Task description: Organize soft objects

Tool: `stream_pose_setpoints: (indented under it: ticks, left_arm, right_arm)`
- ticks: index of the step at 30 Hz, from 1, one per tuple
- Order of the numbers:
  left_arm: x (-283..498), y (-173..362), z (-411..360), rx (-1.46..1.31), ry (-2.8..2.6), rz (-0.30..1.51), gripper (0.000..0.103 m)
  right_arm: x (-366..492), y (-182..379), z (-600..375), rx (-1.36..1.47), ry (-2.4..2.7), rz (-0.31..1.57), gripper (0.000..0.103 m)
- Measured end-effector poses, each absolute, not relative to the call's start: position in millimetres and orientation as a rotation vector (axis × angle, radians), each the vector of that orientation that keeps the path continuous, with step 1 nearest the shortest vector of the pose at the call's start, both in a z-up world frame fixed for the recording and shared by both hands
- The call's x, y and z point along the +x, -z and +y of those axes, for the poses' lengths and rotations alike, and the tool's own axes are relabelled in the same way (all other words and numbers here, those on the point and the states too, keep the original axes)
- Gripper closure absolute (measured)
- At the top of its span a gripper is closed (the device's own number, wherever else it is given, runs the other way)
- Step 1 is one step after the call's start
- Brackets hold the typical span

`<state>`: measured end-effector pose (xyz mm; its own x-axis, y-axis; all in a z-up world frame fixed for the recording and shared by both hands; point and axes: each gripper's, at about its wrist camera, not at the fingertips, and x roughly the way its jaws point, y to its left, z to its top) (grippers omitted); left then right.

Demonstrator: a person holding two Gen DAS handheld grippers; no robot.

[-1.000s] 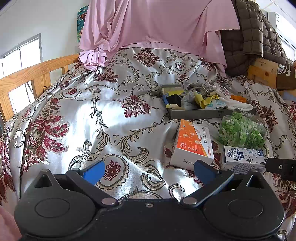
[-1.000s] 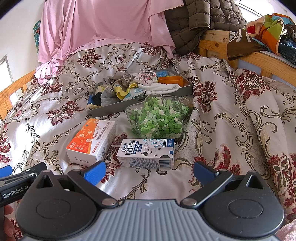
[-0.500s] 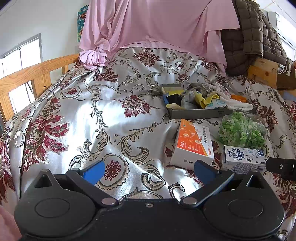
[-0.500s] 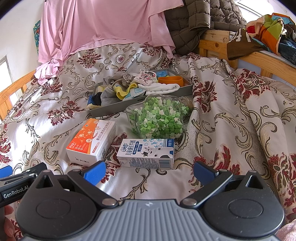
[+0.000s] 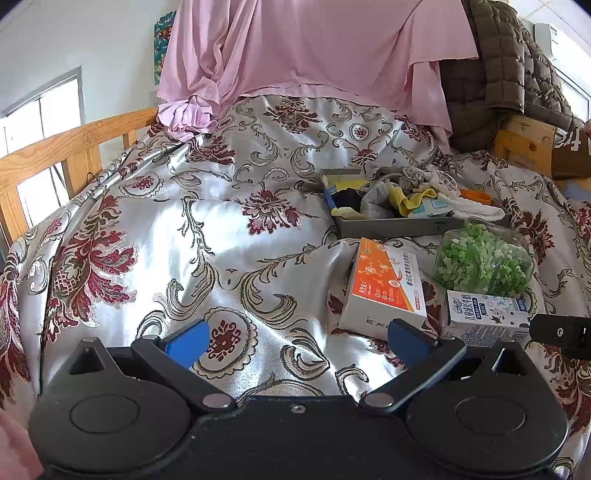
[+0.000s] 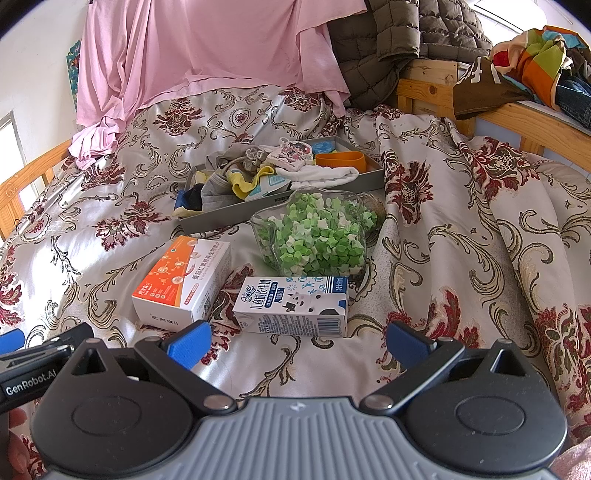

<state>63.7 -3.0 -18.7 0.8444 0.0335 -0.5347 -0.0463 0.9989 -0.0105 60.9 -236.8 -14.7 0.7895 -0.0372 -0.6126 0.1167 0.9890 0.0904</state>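
Observation:
A grey tray [image 6: 280, 204] on the bed holds a jumble of socks and small cloths, with white socks [image 6: 317, 174] and a yellow sock [image 6: 251, 181] on top; it also shows in the left wrist view [image 5: 391, 226]. My right gripper [image 6: 297, 341] is open and empty, just short of a milk carton [image 6: 291, 306]. My left gripper [image 5: 295, 341] is open and empty over bare bedspread, left of an orange-and-white box [image 5: 384, 284]. Both grippers are well short of the tray.
A clear jar of green paper stars [image 6: 314, 236] lies between the carton and the tray. Wooden bed rails [image 5: 48, 155] run along the left, and a rail [image 6: 517, 110] with draped clothes runs along the right. Pink sheet [image 6: 207, 48] and padded jacket [image 6: 417, 33] hang behind.

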Motion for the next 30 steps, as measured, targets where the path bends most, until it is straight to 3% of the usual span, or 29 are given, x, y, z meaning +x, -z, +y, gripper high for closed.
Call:
stream_pose_setpoints:
  ticks: [30]
  left_arm:
    - [60.2,14.9,-1.5,-0.048,-0.038,0.565,0.001]
  right_arm:
    - [60.6,14.9,-237.0,0.126,0.083,0.655,0.0]
